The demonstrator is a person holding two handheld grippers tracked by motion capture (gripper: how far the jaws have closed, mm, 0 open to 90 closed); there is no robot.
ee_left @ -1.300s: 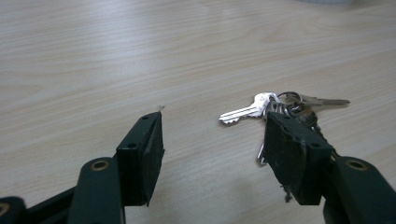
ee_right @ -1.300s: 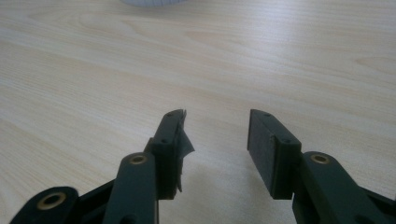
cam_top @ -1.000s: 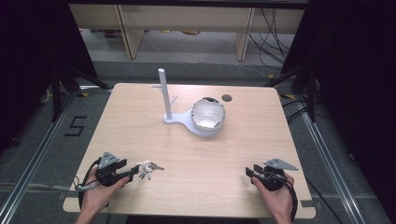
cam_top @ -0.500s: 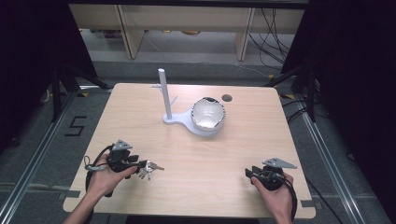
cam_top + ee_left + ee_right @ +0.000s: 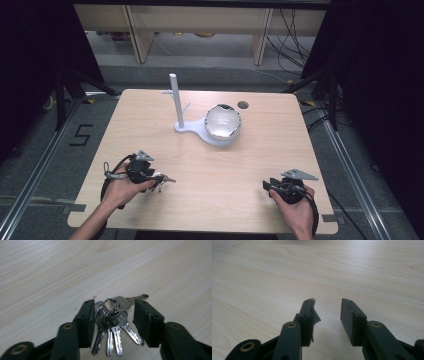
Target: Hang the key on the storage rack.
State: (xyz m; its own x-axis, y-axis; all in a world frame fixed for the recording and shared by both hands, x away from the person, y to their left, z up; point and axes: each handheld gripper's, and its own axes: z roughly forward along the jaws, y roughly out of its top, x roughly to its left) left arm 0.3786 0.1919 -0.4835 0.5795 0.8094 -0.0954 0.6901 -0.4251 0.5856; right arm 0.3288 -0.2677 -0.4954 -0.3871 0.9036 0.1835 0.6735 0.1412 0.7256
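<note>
Near the table's (image 5: 210,165) front left corner, the left gripper (image 5: 113,315) sits low over a bunch of keys (image 5: 113,320), jaws spread to either side of it, the keys lying flat on the wood. At front right, the right gripper (image 5: 327,312) rests with jaws apart, nothing between them. Farther back stands a white stand (image 5: 176,102) beside a cracked white bowl (image 5: 223,123).

Left gripper (image 5: 159,178) rests low on the table (image 5: 260,165) near its front-left corner, jaws parted around keys (image 5: 112,317). Right gripper (image 5: 266,185), hand-held near the table's front-right corner, has its jaws apart, holding nothing.
</note>
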